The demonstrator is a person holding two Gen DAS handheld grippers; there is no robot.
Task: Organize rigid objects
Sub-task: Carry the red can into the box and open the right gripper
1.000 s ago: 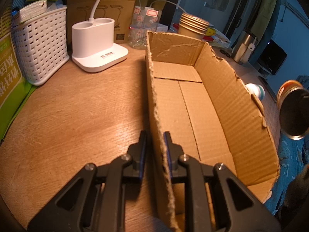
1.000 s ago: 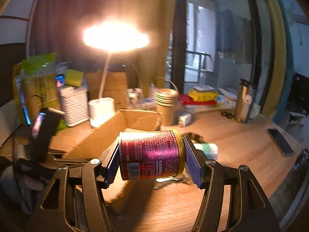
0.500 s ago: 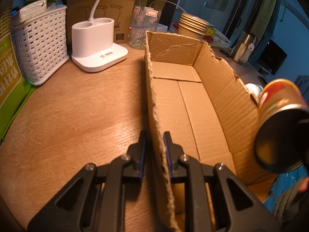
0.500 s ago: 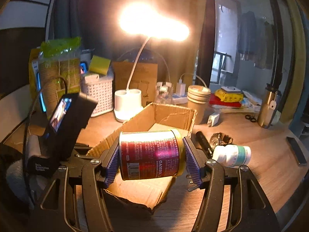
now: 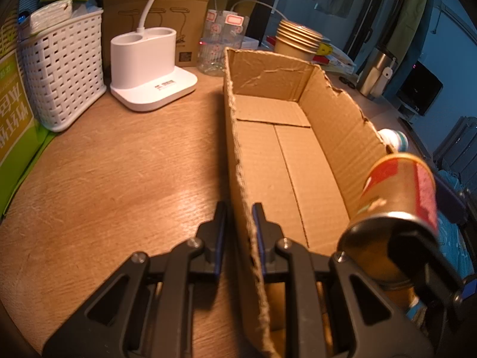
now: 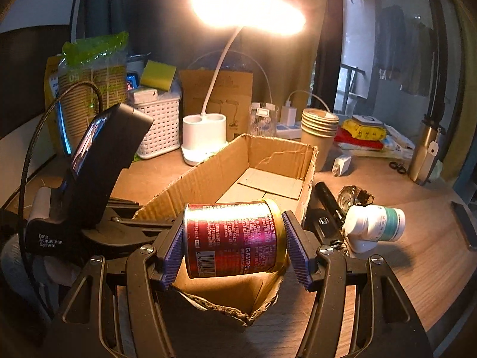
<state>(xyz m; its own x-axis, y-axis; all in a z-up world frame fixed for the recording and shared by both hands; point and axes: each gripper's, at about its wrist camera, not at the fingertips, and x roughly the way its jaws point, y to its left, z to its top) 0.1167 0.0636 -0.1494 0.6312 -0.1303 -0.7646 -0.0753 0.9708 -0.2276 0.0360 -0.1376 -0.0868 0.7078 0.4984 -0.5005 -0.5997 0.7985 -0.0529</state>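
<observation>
My right gripper (image 6: 234, 252) is shut on a red tin can (image 6: 232, 238) with a gold rim, held sideways by its two ends over the near end of the open cardboard box (image 6: 280, 156). In the left wrist view the can (image 5: 396, 208) hangs above the box's right wall. My left gripper (image 5: 238, 226) is shut on the box's torn left wall (image 5: 238, 155), one finger inside and one outside. Nothing lies inside the box.
A white lamp base (image 5: 149, 68) and white basket (image 5: 62, 68) stand at the back left, paper cups (image 6: 319, 128) behind the box. Right of the box lie a white bottle (image 6: 375, 223), a black flashlight (image 6: 328, 200), a watch (image 6: 354, 197) and a steel flask (image 6: 423, 152).
The right gripper has carried the can leftward and down, from beside the box to over its near end. The left gripper has kept its hold on the wall.
</observation>
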